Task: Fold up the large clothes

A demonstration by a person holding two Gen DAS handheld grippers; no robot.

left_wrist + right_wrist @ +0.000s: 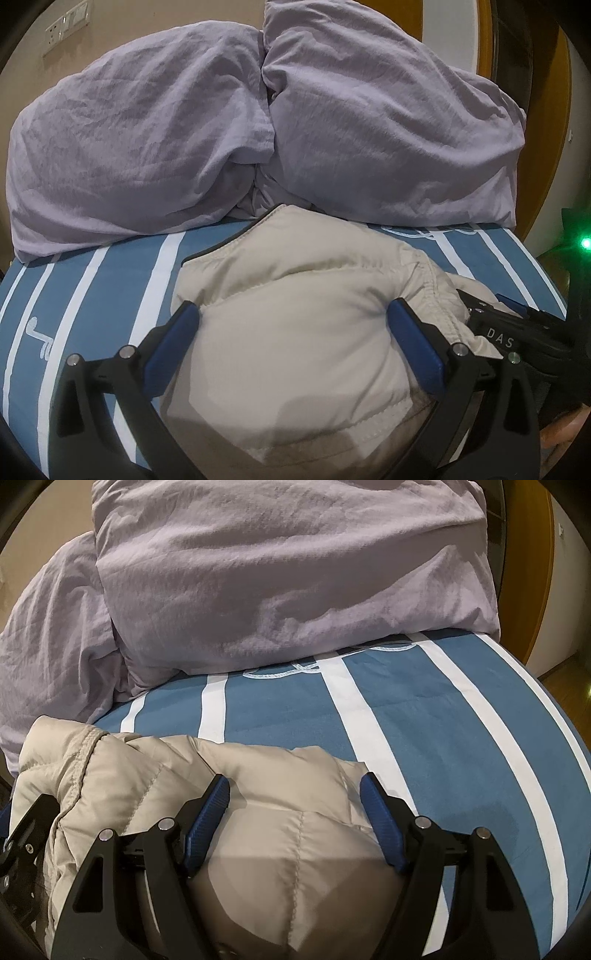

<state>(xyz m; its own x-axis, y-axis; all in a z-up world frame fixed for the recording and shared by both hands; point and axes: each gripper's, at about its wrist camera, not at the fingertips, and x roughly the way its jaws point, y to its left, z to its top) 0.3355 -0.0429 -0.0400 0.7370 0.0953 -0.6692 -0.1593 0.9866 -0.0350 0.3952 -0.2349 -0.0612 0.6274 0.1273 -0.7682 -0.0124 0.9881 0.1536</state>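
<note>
Beige puffer jacket (295,325) bunched in a thick bundle on the bed (110,280), near edge, with the lilac duvet (147,147) heaped at 12 o'clock beyond it. My left claw (293,317) sits with jaws spread wide, blue pads flanking the padded bulk at 9 and 3 o'clock; they seem to touch the fabric but I can't call it a real squeeze. My right claw (295,794) is likewise spread, straddling a quilted panel in its own view, pads beside the cloth, not clamped. It shows in the left view at about 4 o'clock, just beside the elastic hem (439,295). Judgement: I'm pressing and settling the fold, or about to take hold for the next one. To do this well: bite on a seam or hem rather than the slippery puffed middle, pinch all layers together, keep both claws level so the fold line stays straight. Push air out toward 12 o'clock before turning. Risk: filling springs back and the bundle unrolls once let go.
</note>
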